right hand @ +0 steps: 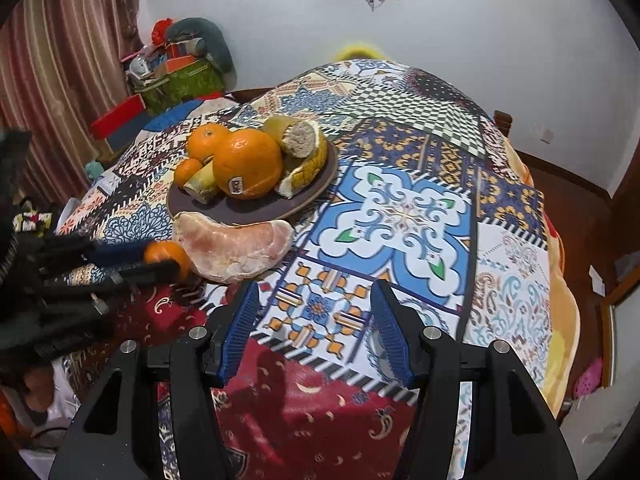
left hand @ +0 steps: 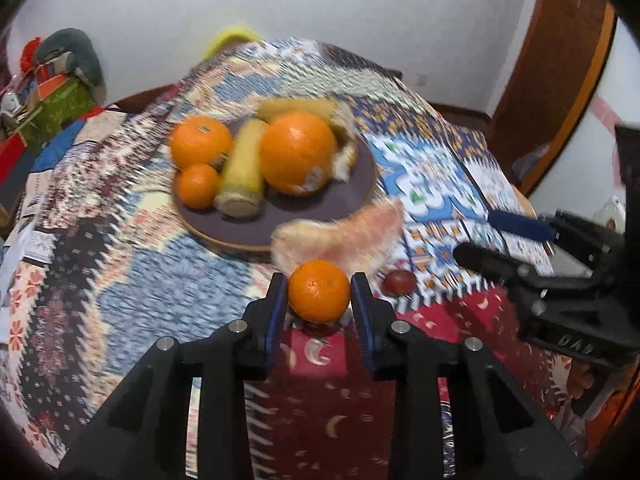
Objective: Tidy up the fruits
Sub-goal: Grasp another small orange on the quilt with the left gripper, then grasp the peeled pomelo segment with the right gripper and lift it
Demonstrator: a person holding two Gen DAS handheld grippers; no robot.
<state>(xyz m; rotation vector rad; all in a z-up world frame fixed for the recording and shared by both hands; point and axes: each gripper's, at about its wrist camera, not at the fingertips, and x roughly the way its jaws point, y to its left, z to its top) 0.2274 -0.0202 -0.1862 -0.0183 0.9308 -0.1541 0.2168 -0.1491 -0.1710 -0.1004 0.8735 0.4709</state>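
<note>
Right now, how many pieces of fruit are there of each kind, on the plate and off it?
Oranges and tangerines: 4, three on the plate, one between the left gripper's pads
Pomelo segments: 1, on the cloth
Small red fruit: 1, on the cloth
Yellow peeled pieces on the plate: count unclear
Total countable: 6

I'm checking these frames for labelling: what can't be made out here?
- Plate fruit, left wrist view: motion-blurred.
- Small red fruit: blurred, kind unclear; in the right wrist view, no sign of it.
- Tangerine, right wrist view: half hidden by left gripper.
- Label on big orange: too small to read.
</note>
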